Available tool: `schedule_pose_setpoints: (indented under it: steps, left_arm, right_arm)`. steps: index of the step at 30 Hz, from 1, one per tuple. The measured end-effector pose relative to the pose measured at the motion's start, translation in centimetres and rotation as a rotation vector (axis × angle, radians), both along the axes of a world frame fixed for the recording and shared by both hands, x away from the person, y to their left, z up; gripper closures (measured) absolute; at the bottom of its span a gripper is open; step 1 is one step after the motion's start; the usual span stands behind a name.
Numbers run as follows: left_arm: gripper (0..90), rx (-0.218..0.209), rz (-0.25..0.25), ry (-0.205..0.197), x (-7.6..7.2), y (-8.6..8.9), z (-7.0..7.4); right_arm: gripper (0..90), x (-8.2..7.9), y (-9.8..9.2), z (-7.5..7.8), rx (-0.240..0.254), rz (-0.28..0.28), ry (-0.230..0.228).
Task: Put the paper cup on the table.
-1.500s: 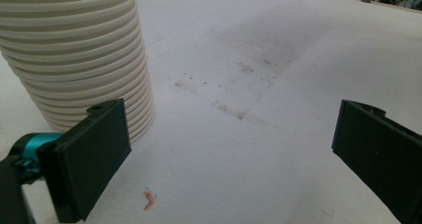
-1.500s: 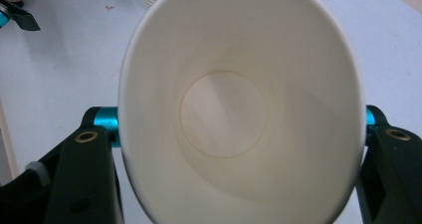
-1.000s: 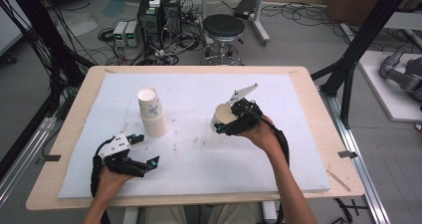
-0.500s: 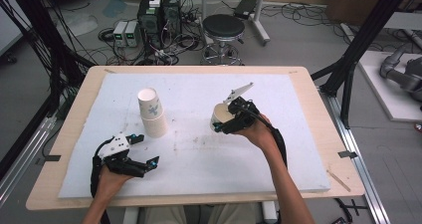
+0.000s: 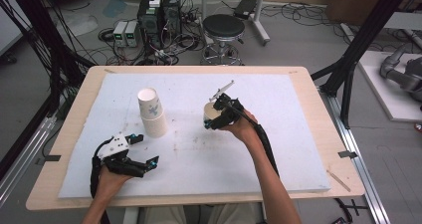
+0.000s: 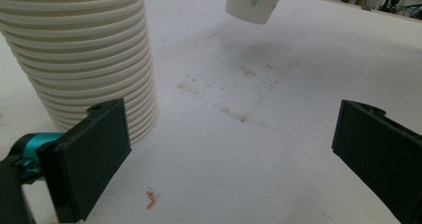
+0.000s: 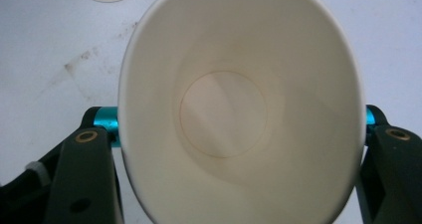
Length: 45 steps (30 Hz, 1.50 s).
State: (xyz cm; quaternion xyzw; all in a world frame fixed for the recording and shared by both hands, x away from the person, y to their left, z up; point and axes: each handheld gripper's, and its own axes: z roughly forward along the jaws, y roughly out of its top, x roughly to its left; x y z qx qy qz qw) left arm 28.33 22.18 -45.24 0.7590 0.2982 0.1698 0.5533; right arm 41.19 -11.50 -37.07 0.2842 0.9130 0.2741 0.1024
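A: What does the right tool (image 5: 215, 120) hold?

B: A single paper cup (image 5: 213, 115). The jaws stand on opposite sides of its wall just below the rim, and in the right gripper view the mouth of the cup (image 7: 239, 109) is pressed from a circle into an oval. The cup is empty; its round base shows inside. In the left gripper view its bottom (image 6: 254, 5) appears to hang clear of the surface (image 5: 278, 134), right of centre.

A: And the left tool (image 5: 145, 165)?

B: Its jaws stand wide apart with nothing between them. It rests near the front left of the surface, and in its own view the stack (image 6: 79, 55) of nested cups stands just beyond its left jaw, not touched.

A: Where is the stack relative to the held cup?

B: In the high view the stack (image 5: 152, 112) stands upright, left of the held cup and apart from it.

A: How is the cup likely to handle?

B: As judged from the oval mouth, it is very light and thin-walled, and yields readily under a side squeeze. The wall probably springs back once released, but a harder pinch could crease it. The paper looks matt, so slipping seems unlikely.

A: Where is the best hold?

B: Near the rolled rim, where the wall is stiffest, with jaws on opposite sides as here. A hold lower on the wall would likely buckle it more.
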Motion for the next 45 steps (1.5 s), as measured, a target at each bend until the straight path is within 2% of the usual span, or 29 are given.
schedule_pose_setpoints:
  steps: [17, 29, 32, 33, 36, 45]
  left_arm:
    - [1.8, -0.002, 0.015, 0.003, 0.0, 0.1, 0.0]
    - [1.7, -0.009, 0.021, 0.008, 0.1, 0.1, 0.0]
    - [1.7, -0.014, 0.021, 0.010, 0.1, 0.2, 0.0]
    - [1.7, -0.016, 0.020, 0.012, 0.1, 0.2, 0.0]
    - [1.8, -0.018, 0.019, 0.013, 0.1, 0.2, 0.0]
    - [1.7, -0.029, 0.018, 0.014, 0.1, 0.3, 0.0]
  right_arm:
    - [33.0, 1.6, 3.3, -2.9, -0.089, -0.006, 0.043]
    - [32.0, 1.9, 3.7, -3.1, -0.077, -0.013, 0.038]
    - [24.9, 2.0, 3.8, -3.3, -0.076, -0.007, 0.037]
    - [19.1, 2.0, 3.8, -3.4, -0.072, -0.012, 0.039]
    - [17.6, 1.9, 3.7, -3.5, -0.058, -0.012, 0.044]
    - [15.8, 1.7, 3.4, -3.3, -0.067, -0.024, 0.040]
